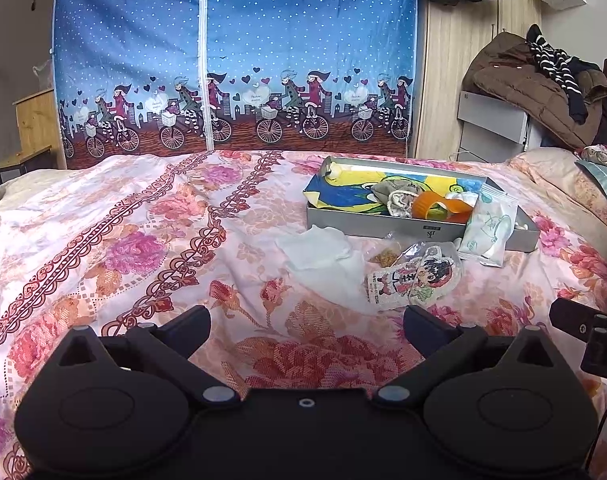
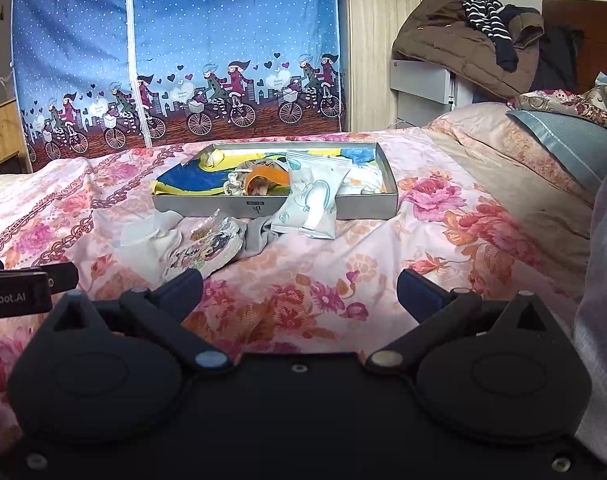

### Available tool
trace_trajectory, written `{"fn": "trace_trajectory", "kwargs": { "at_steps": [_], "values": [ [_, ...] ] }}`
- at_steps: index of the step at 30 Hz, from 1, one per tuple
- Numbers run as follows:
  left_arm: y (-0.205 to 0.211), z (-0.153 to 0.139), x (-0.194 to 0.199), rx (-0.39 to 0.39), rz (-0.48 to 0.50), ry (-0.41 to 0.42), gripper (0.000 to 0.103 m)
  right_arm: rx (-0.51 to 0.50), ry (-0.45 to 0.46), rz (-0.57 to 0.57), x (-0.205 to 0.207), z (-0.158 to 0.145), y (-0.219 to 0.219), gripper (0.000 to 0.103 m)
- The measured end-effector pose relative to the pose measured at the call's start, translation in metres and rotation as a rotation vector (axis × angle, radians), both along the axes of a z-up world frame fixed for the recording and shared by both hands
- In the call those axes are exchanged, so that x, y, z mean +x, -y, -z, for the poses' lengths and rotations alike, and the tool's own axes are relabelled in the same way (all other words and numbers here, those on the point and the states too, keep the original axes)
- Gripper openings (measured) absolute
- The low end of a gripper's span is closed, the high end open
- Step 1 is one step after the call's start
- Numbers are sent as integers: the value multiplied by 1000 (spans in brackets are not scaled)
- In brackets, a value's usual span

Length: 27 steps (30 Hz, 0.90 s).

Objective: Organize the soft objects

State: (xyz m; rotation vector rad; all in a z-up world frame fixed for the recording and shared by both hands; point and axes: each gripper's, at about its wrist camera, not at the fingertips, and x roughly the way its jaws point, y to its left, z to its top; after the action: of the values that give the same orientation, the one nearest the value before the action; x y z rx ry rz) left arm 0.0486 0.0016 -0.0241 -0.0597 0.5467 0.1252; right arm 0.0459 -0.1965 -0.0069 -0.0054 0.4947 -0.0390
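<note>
L gripper (image 1: 306,322) & R gripper (image 2: 299,286), both spread wide & empty, above floral bedspread (image 1: 103,240) w/ grey tray (image 2: 367,205) of soft items beyond.

Setting: a home bedroom. A bed with a pink floral quilt (image 1: 151,240) fills the foreground of both views. Pillows (image 2: 559,136) are stacked at its right edge, in front of a dark wooden headboard (image 2: 583,32). Behind the far edge stands a fabric wardrobe (image 1: 231,60), blue with white dots, a zip down the front and a printed band of cyclists. To its right are pale wood-grain wardrobe doors (image 1: 455,80), and a brown padded coat (image 2: 455,44) with a striped garment (image 2: 483,16) heaped on a white cabinet (image 1: 491,124). A small wooden cabinet (image 1: 35,120) stands at far left.
</note>
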Motion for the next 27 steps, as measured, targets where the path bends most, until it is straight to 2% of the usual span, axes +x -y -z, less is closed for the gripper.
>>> {"fn": "trace_trajectory", "kwargs": {
  "at_steps": [27],
  "values": [
    [0,0,0,-1,0,-3,102,-4,-14,-6,1,3,-5,103]
  ]
}}
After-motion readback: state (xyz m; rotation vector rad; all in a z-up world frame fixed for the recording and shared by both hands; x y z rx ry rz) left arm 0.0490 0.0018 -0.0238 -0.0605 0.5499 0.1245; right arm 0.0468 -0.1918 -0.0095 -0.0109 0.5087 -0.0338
